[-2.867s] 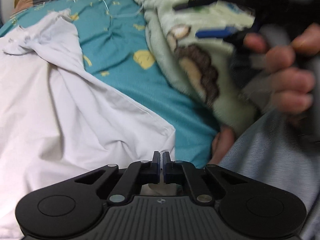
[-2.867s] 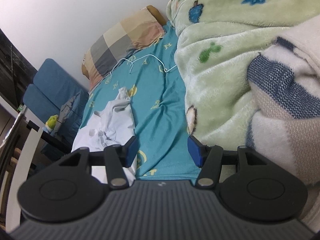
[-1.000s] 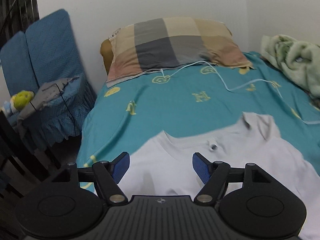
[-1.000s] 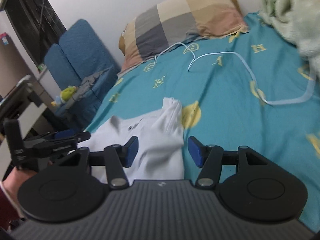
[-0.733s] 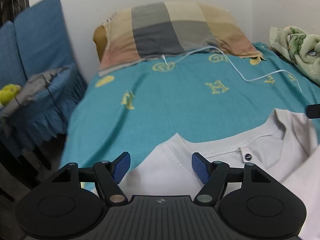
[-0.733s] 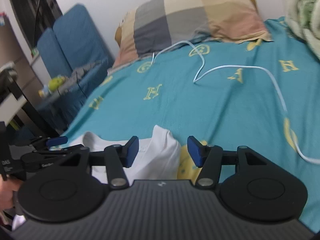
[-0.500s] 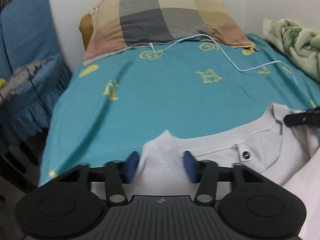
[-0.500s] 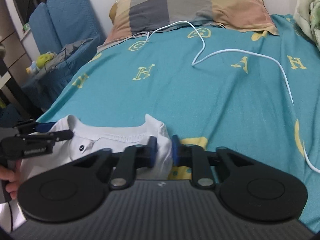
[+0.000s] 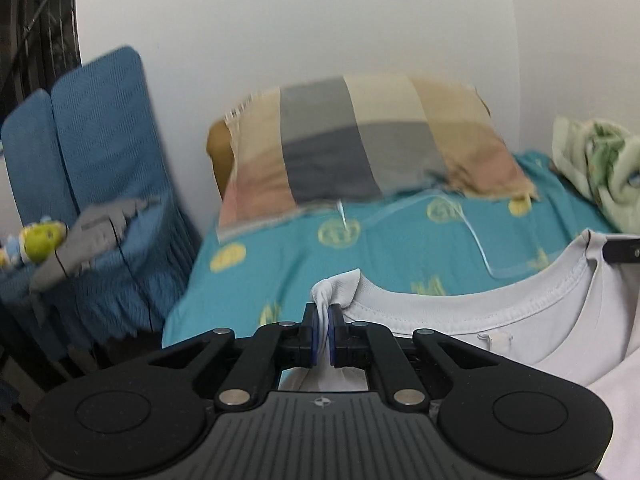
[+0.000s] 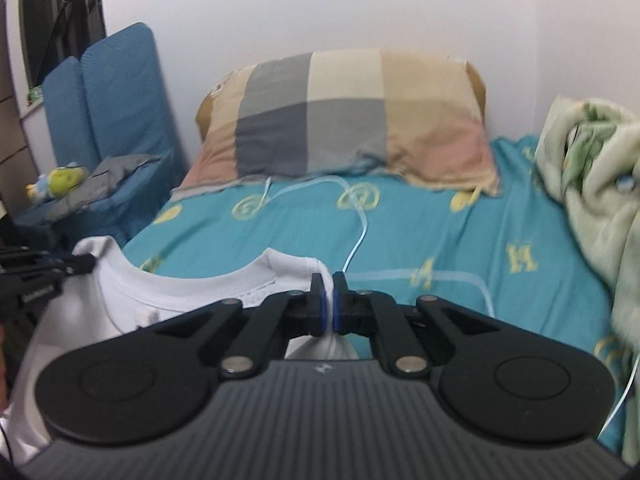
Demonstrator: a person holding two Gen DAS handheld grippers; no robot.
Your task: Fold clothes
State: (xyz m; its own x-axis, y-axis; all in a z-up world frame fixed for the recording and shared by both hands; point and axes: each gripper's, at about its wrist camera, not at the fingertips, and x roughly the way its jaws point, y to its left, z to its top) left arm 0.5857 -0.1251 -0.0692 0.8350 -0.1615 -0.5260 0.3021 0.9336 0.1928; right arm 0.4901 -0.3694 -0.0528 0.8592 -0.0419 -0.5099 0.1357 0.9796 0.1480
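Both sets of fingers gone from spread a second ago to clamped on cloth; shirt lifted off the bed since then, cameras tilted up toward the wall.

Left gripper (image 9: 324,322): fingers pressed together, pinching a bunched shoulder corner of the white T-shirt (image 9: 460,320). Collar arcs rightward from the pinch, hanging clear of the sheet. Right gripper (image 10: 329,300): fingers pressed together on the other shoulder corner of the same shirt (image 10: 180,296); collar runs leftward from the pinch. Each gripper visible at the edge of the other's view, so shirt stretched between the two, neck opening facing up.

Around, counted:
- 1 checked pillow (image 10: 344,120) straight ahead of both finger pairs, against the wall.
- 1 white cable (image 10: 356,240) from under the pillow, looping across the teal sheet (image 10: 480,240), passing just right of the right fingers and on toward the lower right. Not touching the shirt as far as visible.
- 1 green blanket (image 10: 592,184) heaped to the right of the fingers.
- 1 blue chair (image 10: 112,92) left of the bed, with 1 grey cloth (image 10: 108,180) and 1 yellow-green toy (image 10: 60,180) on the seat.

Nothing between fingers and shirt. Lower part of shirt hidden behind gripper bodies; cannot tell how it hangs. Left view motion-blurred.
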